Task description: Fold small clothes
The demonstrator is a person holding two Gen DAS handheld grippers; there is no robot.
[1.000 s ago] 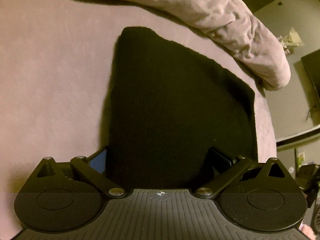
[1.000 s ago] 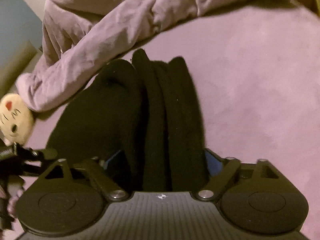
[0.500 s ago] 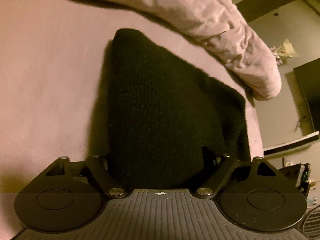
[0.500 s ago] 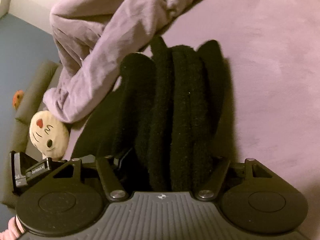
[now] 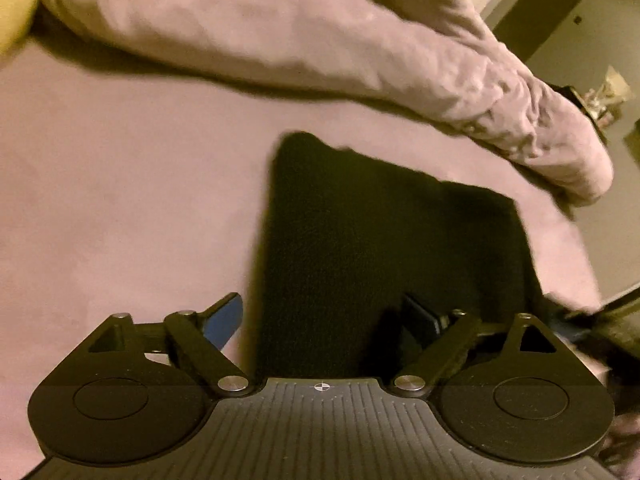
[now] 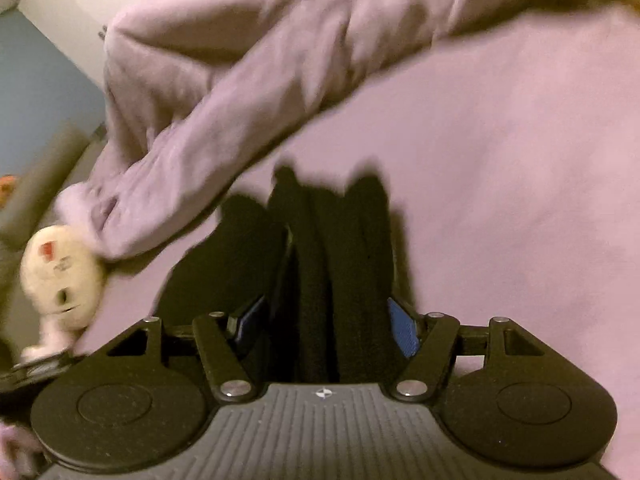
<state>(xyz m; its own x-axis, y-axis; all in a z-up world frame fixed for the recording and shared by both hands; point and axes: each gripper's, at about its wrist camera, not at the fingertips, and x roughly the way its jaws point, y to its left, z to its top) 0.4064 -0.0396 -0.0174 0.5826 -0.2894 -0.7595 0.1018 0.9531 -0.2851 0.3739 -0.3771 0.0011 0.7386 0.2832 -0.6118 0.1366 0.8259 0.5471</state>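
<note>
Your left gripper has its jaws spread wide, one finger off the cloth's left edge and the other on top of it. Your right gripper is also apart, straddling the bunched folds of the black cloth. It's lying on the pink bedspread, just below the rumpled blanket, plush toy off to the side.
</note>
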